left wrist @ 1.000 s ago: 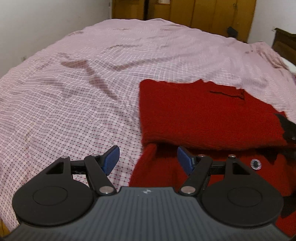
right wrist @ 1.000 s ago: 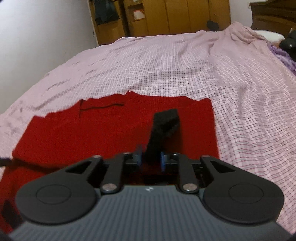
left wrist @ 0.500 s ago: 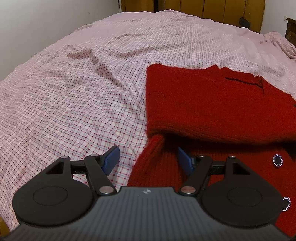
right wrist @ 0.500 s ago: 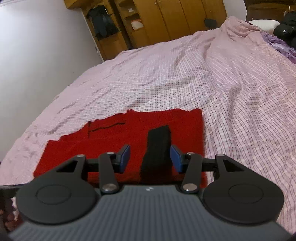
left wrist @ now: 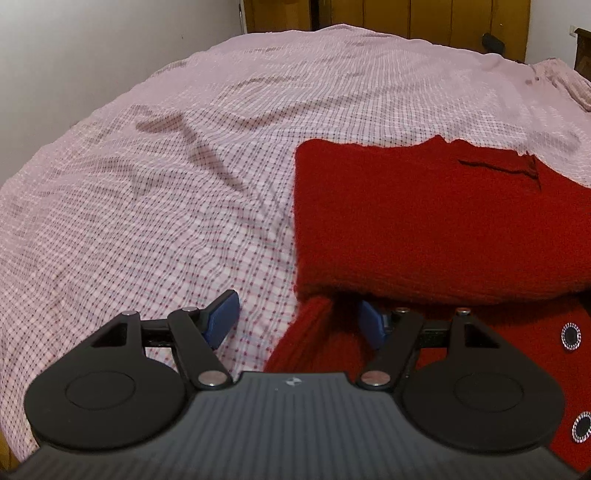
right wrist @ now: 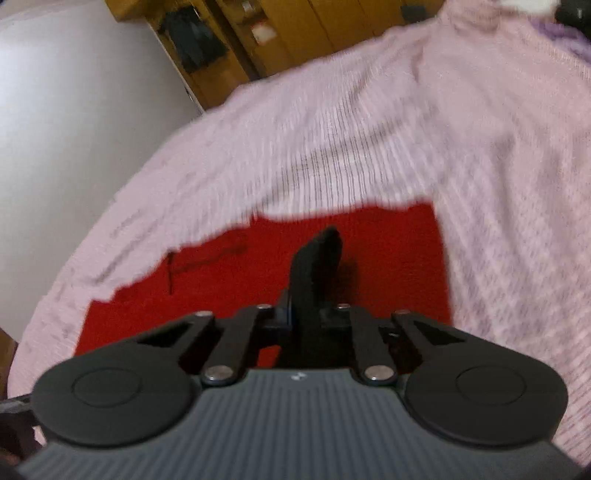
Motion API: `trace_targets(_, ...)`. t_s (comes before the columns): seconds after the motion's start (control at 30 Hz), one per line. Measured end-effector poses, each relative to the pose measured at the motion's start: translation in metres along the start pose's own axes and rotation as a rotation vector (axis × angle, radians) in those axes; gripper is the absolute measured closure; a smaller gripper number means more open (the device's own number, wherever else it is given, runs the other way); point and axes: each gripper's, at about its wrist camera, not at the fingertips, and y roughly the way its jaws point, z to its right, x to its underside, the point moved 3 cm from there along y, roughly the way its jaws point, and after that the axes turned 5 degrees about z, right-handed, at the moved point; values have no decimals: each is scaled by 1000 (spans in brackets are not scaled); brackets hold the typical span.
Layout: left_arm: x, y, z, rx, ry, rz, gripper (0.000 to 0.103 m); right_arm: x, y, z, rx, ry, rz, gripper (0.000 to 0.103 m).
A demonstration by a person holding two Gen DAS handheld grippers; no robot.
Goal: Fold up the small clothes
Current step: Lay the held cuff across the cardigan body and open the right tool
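Observation:
A red knit cardigan (left wrist: pixel 436 221) lies partly folded on the pink checked bedsheet (left wrist: pixel 166 177), its upper half folded over the lower. Round buttons (left wrist: pixel 570 334) show at the right. My left gripper (left wrist: pixel 299 319) is open, its jaws straddling the red sleeve (left wrist: pixel 317 339) that sticks out under the fold. In the right wrist view, which is blurred, my right gripper (right wrist: pixel 306 317) is shut on a black cuff (right wrist: pixel 317 258) that stands up above the red cardigan (right wrist: pixel 388 266).
The bedsheet (right wrist: pixel 480 166) spreads wide to the left and beyond the cardigan. A white wall (left wrist: pixel 92 48) is at the left. Wooden wardrobes (left wrist: pixel 406 18) stand behind the bed. A dark headboard (left wrist: pixel 583 51) and purple cloth (right wrist: pixel 565 33) are at the right.
My right gripper, open half a second ago, has shut on the black cuff and is moving. My left gripper has moved forward around the red sleeve and stays open.

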Motion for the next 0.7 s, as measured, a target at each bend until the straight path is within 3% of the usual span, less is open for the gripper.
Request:
trace_targets(0.07, -1, 5, 2, -8, 6, -1, 28, -10, -10, -2, 53, -46, 71, 90)
trace_targets(0.13, -1, 10, 3, 0, 2, -11, 28, -11, -7, 2, 101, -72, 81, 90)
trace_targets(0.3, -4, 23, 4, -5, 9, -34, 25, 18, 26, 16, 201, -83, -68, 88)
trace_targets(0.4, -4, 28, 3, 0, 9, -35, 22, 30, 32, 23, 199, -74, -44, 86)
trace_targets(0.57, -2, 27, 4, -7, 28, -21, 22, 25, 32, 45, 125, 81, -53, 84)
trace_targets(0.7, -2, 25, 5, -11, 47, -22, 22, 29, 28, 45, 121, 94, -37, 83)
